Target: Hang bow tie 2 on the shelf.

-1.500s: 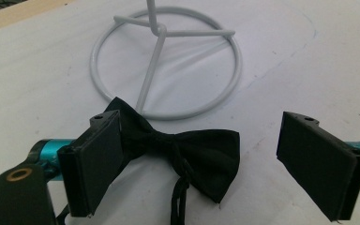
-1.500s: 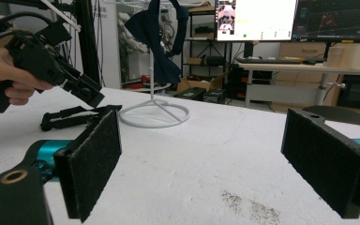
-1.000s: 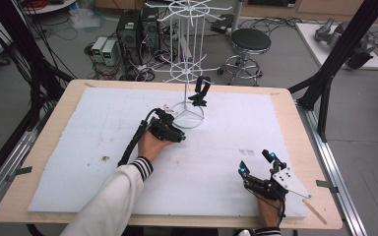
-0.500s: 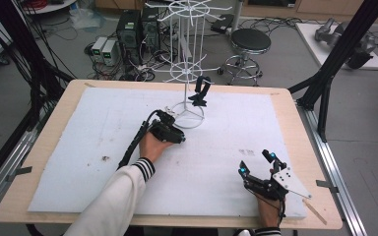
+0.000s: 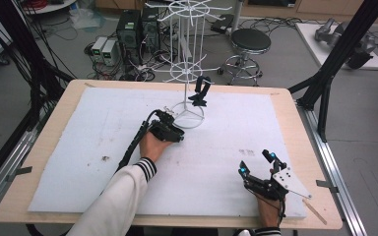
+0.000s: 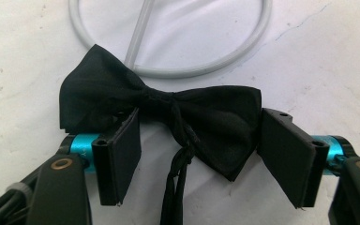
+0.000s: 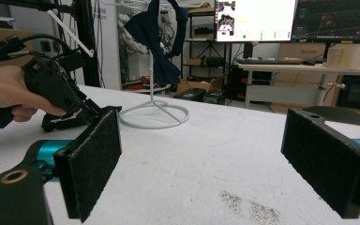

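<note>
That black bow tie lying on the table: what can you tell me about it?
The black bow tie looks like soft matte fabric, two wings pinched at a centre knot, with a thin strap trailing down. It lies flat on the white table cover, one wing overlapping the white ring base, between the left gripper pads, which have just been closing.

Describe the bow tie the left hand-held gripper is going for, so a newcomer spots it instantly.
On the white mat, find the white wire display stand near the far edge and its ring base. Flat on the mat beside that ring lies a black bow tie, between the closing jaws of the left hand-held gripper. Unlike the other bow tie, which hangs on the stand, it lies flat.
</note>
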